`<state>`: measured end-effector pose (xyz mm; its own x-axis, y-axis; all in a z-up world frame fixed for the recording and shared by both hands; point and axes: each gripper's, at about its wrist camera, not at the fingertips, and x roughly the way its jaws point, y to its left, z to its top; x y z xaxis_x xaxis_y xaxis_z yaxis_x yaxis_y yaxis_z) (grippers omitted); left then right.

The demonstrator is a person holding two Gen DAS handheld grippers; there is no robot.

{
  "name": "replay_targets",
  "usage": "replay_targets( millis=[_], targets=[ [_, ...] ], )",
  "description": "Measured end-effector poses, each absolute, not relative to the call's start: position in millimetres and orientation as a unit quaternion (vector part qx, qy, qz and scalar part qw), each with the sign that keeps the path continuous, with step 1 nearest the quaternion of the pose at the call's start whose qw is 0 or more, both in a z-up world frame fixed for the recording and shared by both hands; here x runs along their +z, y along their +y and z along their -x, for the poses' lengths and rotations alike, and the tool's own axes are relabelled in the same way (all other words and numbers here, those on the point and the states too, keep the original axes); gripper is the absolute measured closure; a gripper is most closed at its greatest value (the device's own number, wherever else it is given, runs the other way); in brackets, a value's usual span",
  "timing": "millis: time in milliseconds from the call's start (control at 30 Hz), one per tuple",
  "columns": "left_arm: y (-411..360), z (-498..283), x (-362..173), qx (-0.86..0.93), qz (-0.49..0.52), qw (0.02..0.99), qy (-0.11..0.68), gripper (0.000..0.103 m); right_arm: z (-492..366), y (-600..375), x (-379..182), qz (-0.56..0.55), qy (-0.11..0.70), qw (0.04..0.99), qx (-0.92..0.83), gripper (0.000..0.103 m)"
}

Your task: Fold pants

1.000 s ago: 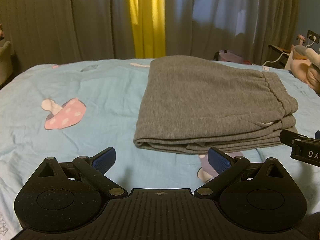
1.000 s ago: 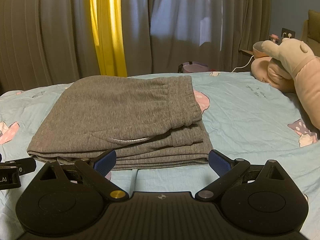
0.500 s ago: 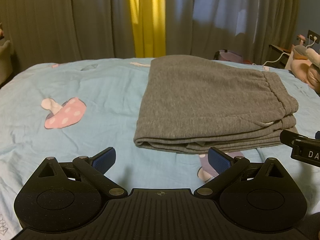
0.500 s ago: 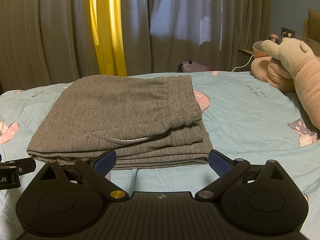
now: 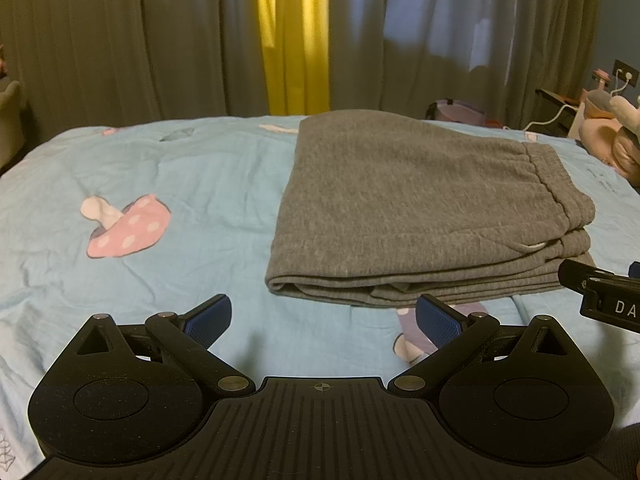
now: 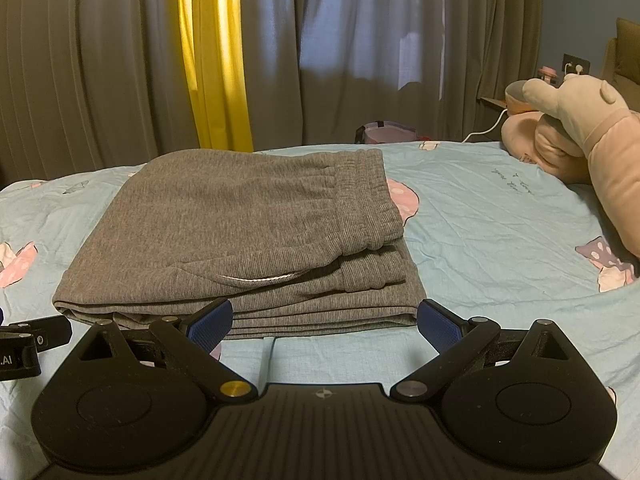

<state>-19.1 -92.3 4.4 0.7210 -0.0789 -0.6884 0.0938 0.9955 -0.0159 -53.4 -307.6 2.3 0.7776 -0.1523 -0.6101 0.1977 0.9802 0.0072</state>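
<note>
Left wrist | folded pants just beyond left claw | both claws wide open, empty

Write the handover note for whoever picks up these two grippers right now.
Left gripper: open, holding nothing, hovering over the bedsheet just short of the pants' near edge.
Right gripper: open, holding nothing, fingers at the near edge of the pile; contact unclear.
Grey sweatpants: folded into a compact stacked rectangle on the blue mushroom-print sheet, waistband on top at the right end, layers roughly aligned.
Done: the folding looks complete.
Left: probably nothing beyond squaring the slightly uneven near-edge layers and pulling both grippers away. A plush toy lies at the far right, clear of the pants.
</note>
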Motion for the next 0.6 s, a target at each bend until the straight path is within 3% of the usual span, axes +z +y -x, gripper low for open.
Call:
replay_targets(
  millis=[600],
  targets=[
    [-91.6, 18.5, 3.5, -0.050, -0.010, 0.928, 0.368, 0.001, 53.0, -308.3, 2.3, -0.035, 0.321, 0.942, -0.093, 0.004]
  ],
)
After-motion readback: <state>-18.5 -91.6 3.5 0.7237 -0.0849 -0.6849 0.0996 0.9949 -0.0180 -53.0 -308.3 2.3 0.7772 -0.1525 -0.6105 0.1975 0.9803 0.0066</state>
